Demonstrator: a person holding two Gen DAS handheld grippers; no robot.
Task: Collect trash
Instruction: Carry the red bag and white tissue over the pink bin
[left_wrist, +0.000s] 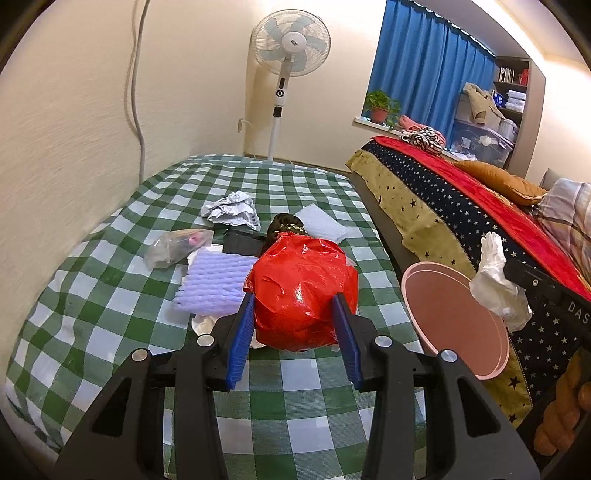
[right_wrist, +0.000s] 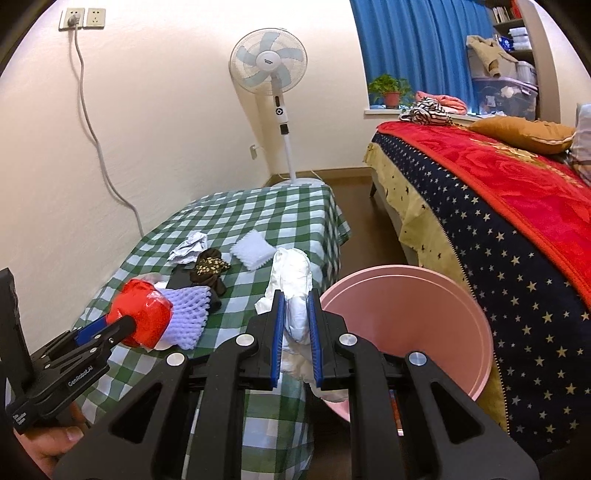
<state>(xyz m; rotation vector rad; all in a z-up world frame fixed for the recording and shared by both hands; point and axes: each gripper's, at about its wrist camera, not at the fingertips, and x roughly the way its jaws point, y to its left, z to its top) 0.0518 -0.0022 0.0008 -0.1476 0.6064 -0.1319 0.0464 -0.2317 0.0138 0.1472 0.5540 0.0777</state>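
On the green checked tablecloth (left_wrist: 110, 295) my left gripper (left_wrist: 295, 300) is shut on a crumpled red plastic bag (left_wrist: 301, 280), its blue pads pressing both sides. From the right wrist view the same gripper (right_wrist: 110, 328) and red bag (right_wrist: 144, 314) sit at the left. My right gripper (right_wrist: 296, 297) is shut on a wad of white tissue (right_wrist: 291, 269), held beside the rim of the pink bin (right_wrist: 406, 325). That tissue (left_wrist: 495, 280) hangs over the pink bin (left_wrist: 458, 325) in the left wrist view. A purple foam net (left_wrist: 218, 284) lies next to the red bag.
More litter lies on the cloth: crumpled paper (left_wrist: 231, 210), a clear plastic bag (left_wrist: 177, 245), a white bubble pad (left_wrist: 321, 223), a dark patterned bundle (left_wrist: 286, 225). A bed with a star-print cover (right_wrist: 498, 258) stands right of the bin. A standing fan (right_wrist: 267, 66) is behind. A hand (right_wrist: 48, 446) holds the left gripper.
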